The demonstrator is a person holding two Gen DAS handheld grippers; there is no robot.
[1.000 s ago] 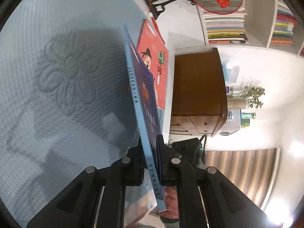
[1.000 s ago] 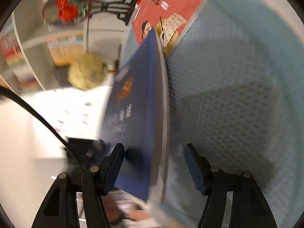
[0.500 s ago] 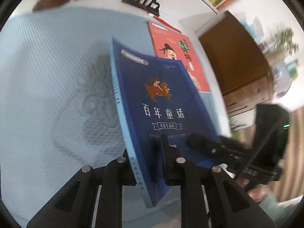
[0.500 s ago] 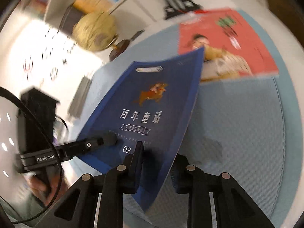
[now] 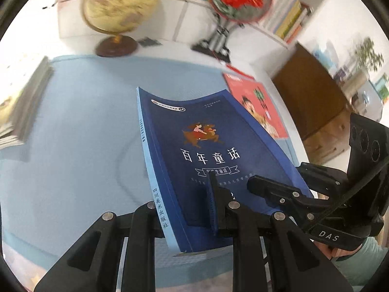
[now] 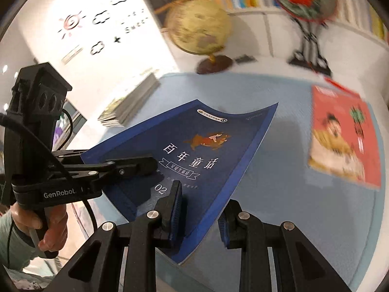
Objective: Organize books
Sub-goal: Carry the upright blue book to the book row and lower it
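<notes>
Book [image 5: 209,160], dark-blue paperback w/ white title lettering, a small orange rider figure and a pale-blue spine, hangs tilted above the light-blue padded surface [image 5: 80,126], pinched at its lower edge by both grippers. Left gripper [image 5: 192,209] is clamped on the bottom edge near the spine; right gripper [image 6: 201,209] is clamped on the bottom corner at the open-page side, w/ the cover sagging between and beyond them. Judging by that bend, it's thin, light & floppy, not fragile; the glossy cover could slip, so a hold close to the spine or deeper over the cover looks safer than the page edge. Red book [image 6: 345,141] lies flat on the surface beyond, a stack of books [image 6: 131,104] sits at the far left, near a globe [image 6: 199,31].
</notes>
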